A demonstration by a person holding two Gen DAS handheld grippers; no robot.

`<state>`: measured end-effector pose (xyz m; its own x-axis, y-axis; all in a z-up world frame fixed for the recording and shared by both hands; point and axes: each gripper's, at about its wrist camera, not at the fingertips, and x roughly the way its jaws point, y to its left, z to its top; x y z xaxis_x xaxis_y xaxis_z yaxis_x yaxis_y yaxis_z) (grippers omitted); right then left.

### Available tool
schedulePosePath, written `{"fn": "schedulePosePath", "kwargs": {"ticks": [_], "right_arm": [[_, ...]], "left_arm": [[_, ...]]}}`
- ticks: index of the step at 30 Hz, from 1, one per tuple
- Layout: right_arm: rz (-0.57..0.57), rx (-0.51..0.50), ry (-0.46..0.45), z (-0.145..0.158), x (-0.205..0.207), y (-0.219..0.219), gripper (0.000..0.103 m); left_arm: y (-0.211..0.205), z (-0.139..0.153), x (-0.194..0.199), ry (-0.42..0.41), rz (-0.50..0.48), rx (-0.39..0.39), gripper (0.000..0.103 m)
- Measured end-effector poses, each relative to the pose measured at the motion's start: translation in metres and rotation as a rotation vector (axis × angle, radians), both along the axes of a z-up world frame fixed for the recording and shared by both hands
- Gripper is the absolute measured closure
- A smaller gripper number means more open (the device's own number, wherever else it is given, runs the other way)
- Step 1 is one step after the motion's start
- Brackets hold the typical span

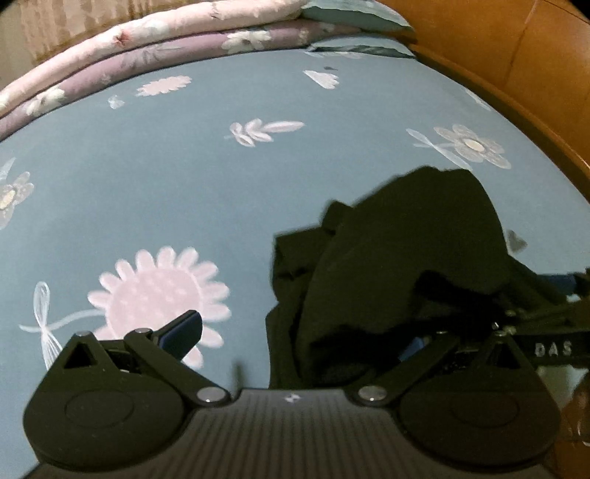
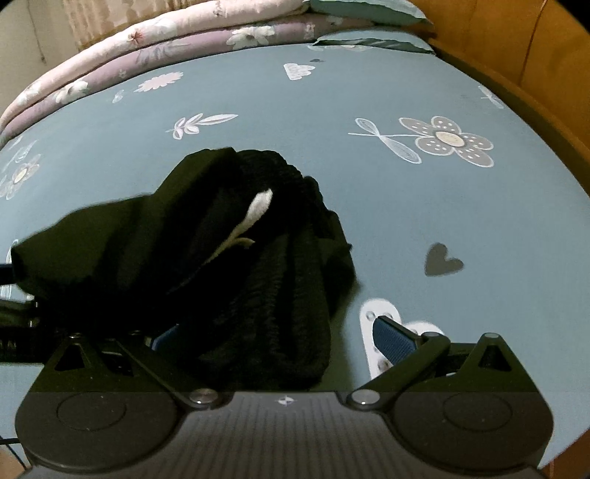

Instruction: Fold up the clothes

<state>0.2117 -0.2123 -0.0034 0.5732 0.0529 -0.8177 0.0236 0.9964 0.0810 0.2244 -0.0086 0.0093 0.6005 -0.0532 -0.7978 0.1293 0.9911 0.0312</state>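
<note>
A crumpled black garment (image 1: pixel 405 258) lies in a heap on the blue flowered bed sheet (image 1: pixel 221 184). In the right wrist view the garment (image 2: pixel 221 258) shows a ribbed elastic band and a white drawstring (image 2: pixel 258 210). My left gripper (image 1: pixel 298 339) is open wide; its left finger (image 1: pixel 184 331) is bare over the sheet and the right one is hidden under the cloth. My right gripper (image 2: pixel 278 337) is also open wide, with the blue-padded right finger (image 2: pixel 391 339) bare and the left one buried under the garment. The two grippers sit side by side at the heap's near edge.
Folded pink and purple quilts (image 2: pixel 166 40) and a teal pillow (image 2: pixel 368 11) lie along the bed's far end. An orange wooden bed frame (image 1: pixel 534 73) curves along the right side. Bare bed sheet (image 2: pixel 405 221) stretches beyond and to both sides of the heap.
</note>
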Motion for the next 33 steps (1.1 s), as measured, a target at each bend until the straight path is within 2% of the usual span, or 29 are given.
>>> {"fn": "schedulePosePath", "kwargs": {"ticks": [10,18,20,23,26,29,33], "right_arm": [[0.049,-0.013,-0.065,0.031,0.015,0.019,0.000],[0.099,-0.017,-0.132,0.064,0.016,0.039,0.000],[0.121,-0.010,-0.124,0.065,0.017,0.046,0.000],[0.156,0.028,-0.083,0.054,0.020,0.056,0.000],[0.145,0.028,0.003,0.028,0.027,0.062,0.000],[0.115,-0.022,0.073,0.004,0.031,0.063,0.000],[0.116,-0.101,0.077,-0.011,0.024,0.062,0.000]], "left_arm": [[0.025,0.008,0.047,-0.059,0.083,0.074,0.001],[0.031,0.020,0.029,-0.026,-0.004,0.022,0.001],[0.036,0.024,0.030,-0.026,-0.010,0.004,0.001],[0.047,0.030,0.031,-0.040,-0.007,0.003,0.001],[0.056,0.031,0.031,-0.039,-0.015,-0.013,0.001],[0.061,0.030,0.030,-0.036,-0.029,-0.018,0.001],[0.065,0.030,0.031,-0.029,-0.060,-0.032,0.001]]}}
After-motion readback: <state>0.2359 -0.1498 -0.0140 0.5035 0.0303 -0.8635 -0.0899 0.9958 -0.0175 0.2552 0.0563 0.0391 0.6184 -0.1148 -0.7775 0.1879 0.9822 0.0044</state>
